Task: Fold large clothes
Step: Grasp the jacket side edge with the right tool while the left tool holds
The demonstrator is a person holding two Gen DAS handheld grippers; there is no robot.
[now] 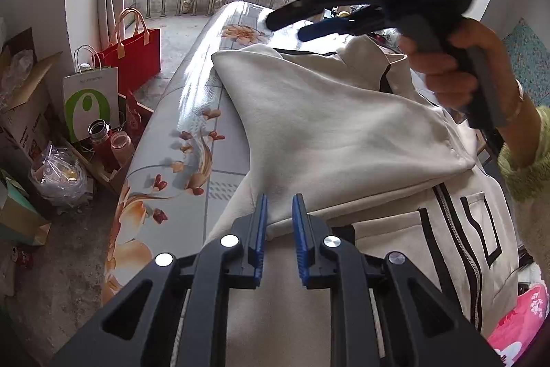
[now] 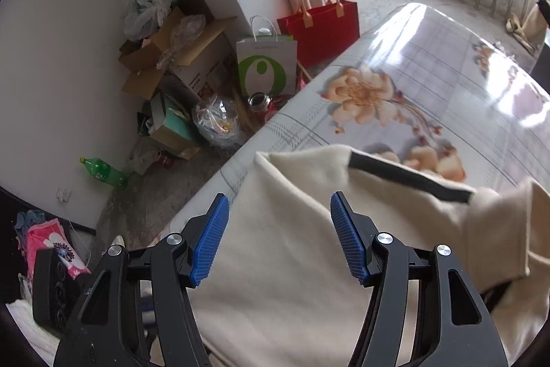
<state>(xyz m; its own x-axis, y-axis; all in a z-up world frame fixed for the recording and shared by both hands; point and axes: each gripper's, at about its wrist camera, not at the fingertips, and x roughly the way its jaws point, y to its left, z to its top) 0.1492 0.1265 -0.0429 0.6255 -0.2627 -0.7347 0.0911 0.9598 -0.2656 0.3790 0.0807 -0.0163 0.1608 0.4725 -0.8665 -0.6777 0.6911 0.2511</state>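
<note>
on the table (image 1: pixel 192 112) the jacket's (image 1: pixel 343 133) black-cuffed sleeve lies folded across its body.

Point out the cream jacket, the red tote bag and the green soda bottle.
cream jacket (image 1: pixel 343 133): left wrist view, on the folded-over panel.
red tote bag (image 2: pixel 319 33): right wrist view, on its red front face.
green soda bottle (image 2: pixel 105 172): right wrist view, on the bottle's body, lying by the wall.

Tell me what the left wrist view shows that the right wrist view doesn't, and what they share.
Only the left wrist view: the right gripper held in a hand above the jacket, plus the jacket's zipper. Only the right wrist view: a green bottle on the floor and the black-trimmed cuff. Both: the cream jacket on the floral table, the red bag and the white-and-green bag.
</note>
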